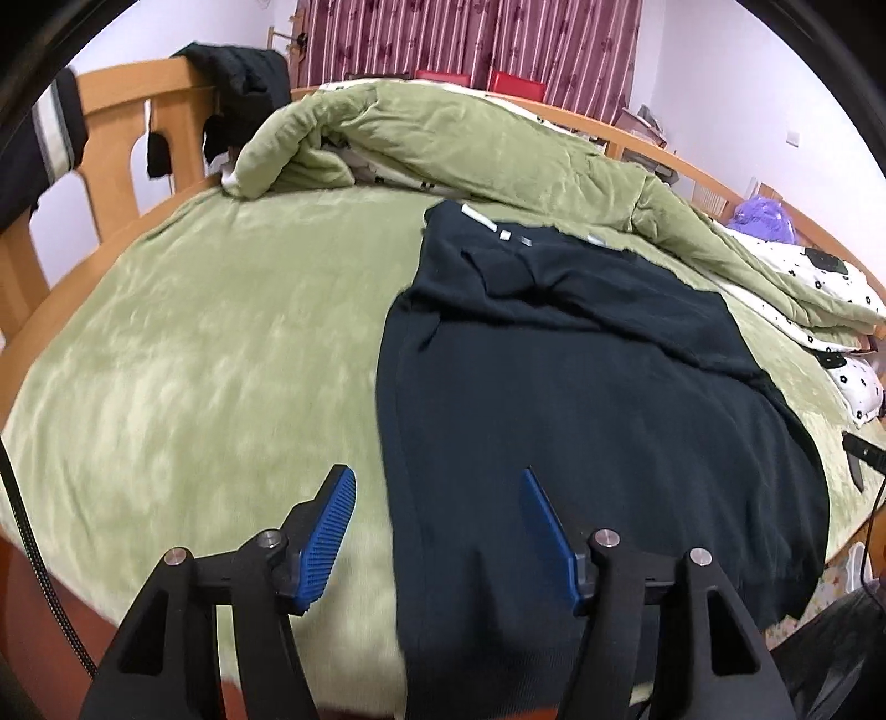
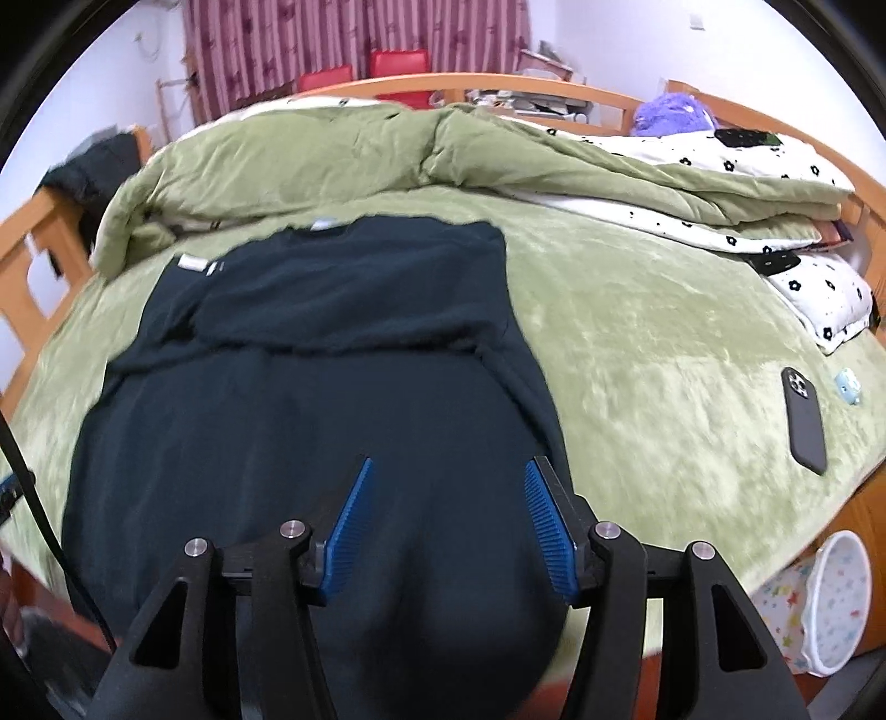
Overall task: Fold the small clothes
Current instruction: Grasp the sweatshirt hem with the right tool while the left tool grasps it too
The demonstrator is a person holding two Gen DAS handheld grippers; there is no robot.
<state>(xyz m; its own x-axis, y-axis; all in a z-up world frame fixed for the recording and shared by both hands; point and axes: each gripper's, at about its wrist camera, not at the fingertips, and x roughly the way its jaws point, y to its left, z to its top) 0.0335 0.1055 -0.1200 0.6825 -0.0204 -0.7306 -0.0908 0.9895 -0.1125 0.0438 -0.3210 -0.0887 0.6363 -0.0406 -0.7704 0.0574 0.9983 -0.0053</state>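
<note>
The dark navy knit garment (image 2: 310, 421) lies flat mid-frame on the green plush bedspread (image 2: 637, 354), sleeves folded inward; left gripper (image 1: 437, 493) and right gripper (image 2: 446, 482) hover wide open and empty, seemingly poised over its lower hem.

Garment (image 2: 310, 421): dark matt knit cloth, finely ribbed.
Blanket (image 1: 210, 343): green plush cloth, soft sheen.
Bed frame (image 1: 111, 111): smooth pale wood.
Pads (image 1: 326, 540): blue ribbed rubbery surface.
Gripper arms (image 2: 614, 559): matt black plastic, bright metal pins.
Phone (image 2: 804, 420): matt black case.
Curtain (image 1: 470, 33): striped cloth.
</note>
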